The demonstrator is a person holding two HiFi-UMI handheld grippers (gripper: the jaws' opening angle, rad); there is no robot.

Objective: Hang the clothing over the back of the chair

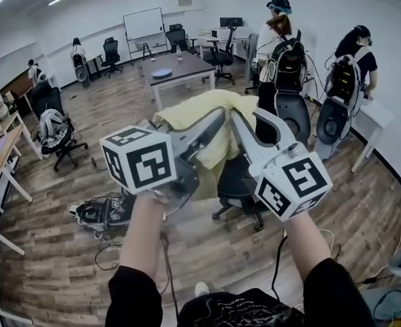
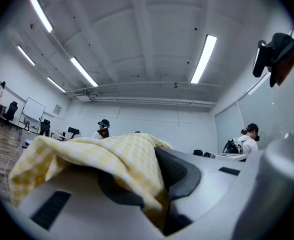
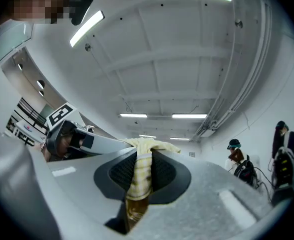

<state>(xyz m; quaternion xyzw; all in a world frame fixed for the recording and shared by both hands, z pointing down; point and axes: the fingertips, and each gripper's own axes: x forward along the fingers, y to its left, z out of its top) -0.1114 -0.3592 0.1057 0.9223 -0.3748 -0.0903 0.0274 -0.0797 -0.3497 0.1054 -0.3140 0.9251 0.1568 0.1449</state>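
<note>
A pale yellow checked garment (image 1: 203, 111) hangs raised between my two grippers, its folds drooping to the middle of the head view. My left gripper (image 1: 216, 120) is shut on one part of it; in the left gripper view the cloth (image 2: 107, 159) spills over the jaws and is pinched between the dark pads (image 2: 179, 171). My right gripper (image 1: 238, 120) is shut on another part, with a strip of the cloth (image 3: 142, 166) clamped between its pads (image 3: 164, 174). A black office chair (image 1: 239, 182) stands on the floor below and just beyond the garment, partly hidden by it.
A black bag (image 1: 105, 213) and cables lie on the wood floor at the left. Two people with backpacks (image 1: 285, 56) stand at the back right by a white desk (image 1: 376, 114). A grey table (image 1: 180, 67) and more office chairs stand further back.
</note>
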